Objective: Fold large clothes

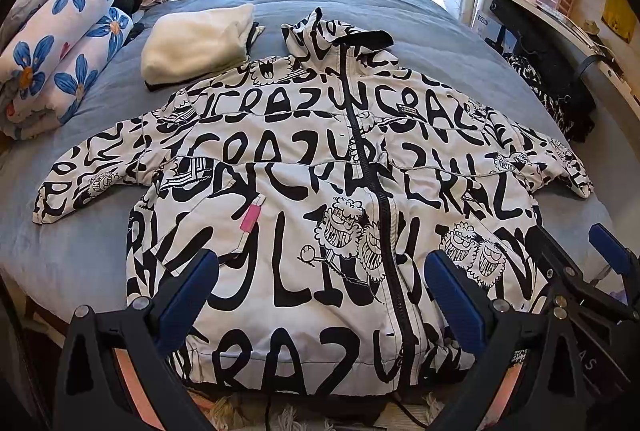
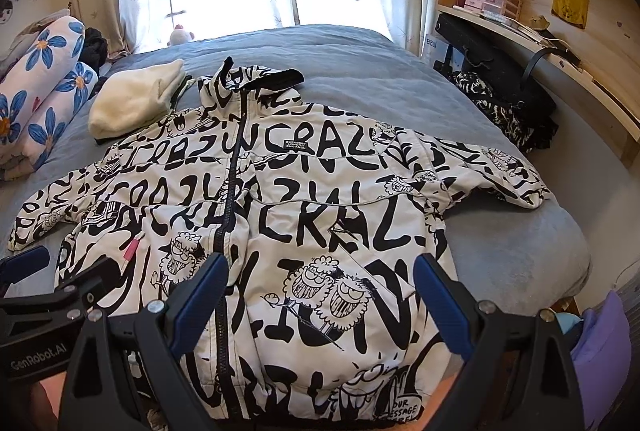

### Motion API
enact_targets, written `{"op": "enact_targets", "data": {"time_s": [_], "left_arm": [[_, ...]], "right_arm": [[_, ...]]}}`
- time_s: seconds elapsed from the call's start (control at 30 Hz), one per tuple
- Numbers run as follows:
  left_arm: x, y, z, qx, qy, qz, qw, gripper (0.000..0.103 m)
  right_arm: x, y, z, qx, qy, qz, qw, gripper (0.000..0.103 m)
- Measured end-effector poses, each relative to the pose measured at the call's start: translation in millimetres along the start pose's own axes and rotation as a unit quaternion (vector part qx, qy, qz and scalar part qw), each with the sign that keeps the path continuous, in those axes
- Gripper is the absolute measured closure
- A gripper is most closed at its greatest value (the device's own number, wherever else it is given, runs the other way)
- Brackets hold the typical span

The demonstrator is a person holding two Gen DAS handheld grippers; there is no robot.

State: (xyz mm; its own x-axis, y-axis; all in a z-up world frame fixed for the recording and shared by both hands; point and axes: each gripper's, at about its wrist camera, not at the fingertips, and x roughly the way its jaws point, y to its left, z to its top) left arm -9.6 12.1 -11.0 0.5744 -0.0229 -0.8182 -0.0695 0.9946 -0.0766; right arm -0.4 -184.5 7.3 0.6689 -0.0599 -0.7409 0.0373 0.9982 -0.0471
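Observation:
A white jacket with black graffiti lettering (image 1: 304,167) lies flat and zipped on the grey-blue bed, front up, hood toward the window, both sleeves spread sideways. It also shows in the right wrist view (image 2: 304,199). My left gripper (image 1: 320,283) is open and empty, held above the jacket's lower left half near the hem. My right gripper (image 2: 320,291) is open and empty above the lower right half. The right gripper shows at the right edge of the left wrist view (image 1: 576,251). The left gripper shows at the left edge of the right wrist view (image 2: 60,271).
A folded cream fleece (image 1: 196,43) lies next to the hood. A rolled blue-flower quilt (image 1: 60,47) sits at the bed's left. A black patterned garment (image 1: 548,91) hangs off the right side by a desk and shelves (image 2: 540,31). The window is behind.

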Motion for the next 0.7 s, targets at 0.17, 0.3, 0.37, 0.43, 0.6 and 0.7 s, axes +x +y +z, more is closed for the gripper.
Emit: {"op": "enact_targets", "data": {"time_s": [0.17,0.3,0.37,0.43,0.6,0.7], "left_arm": [[1.0,-4.1,2.1,0.0,0.001,0.001,1.0,0.001],[0.7,-2.7,0.6,-0.001,0.002,0.002,1.0,0.001],[3.9,-4.2,-1.1,0.0,0.004,0.002,1.0,0.001],[6.4,-5.4,-2.4,0.0,0.007,0.001,1.0,0.001],[9.4,-7.6,-2.7,0.002,0.016,0.004,0.9999,0.001],[9.3,-12.8,2.9,0.005,0.018,0.012,0.9998,0.001]], "right_arm": [[0.8,-1.0,0.0,0.003,0.002,0.008,1.0,0.009],[1.4,-2.5,-0.3,0.007,0.003,0.014,1.0,0.009],[1.0,-3.0,-0.4,0.009,0.002,0.016,1.0,0.009],[1.1,-2.8,-0.3,0.008,0.002,0.014,1.0,0.009],[2.2,-3.0,-1.1,0.008,0.004,0.014,1.0,0.009],[3.2,-3.5,-1.8,0.008,0.006,0.015,1.0,0.009]]}}
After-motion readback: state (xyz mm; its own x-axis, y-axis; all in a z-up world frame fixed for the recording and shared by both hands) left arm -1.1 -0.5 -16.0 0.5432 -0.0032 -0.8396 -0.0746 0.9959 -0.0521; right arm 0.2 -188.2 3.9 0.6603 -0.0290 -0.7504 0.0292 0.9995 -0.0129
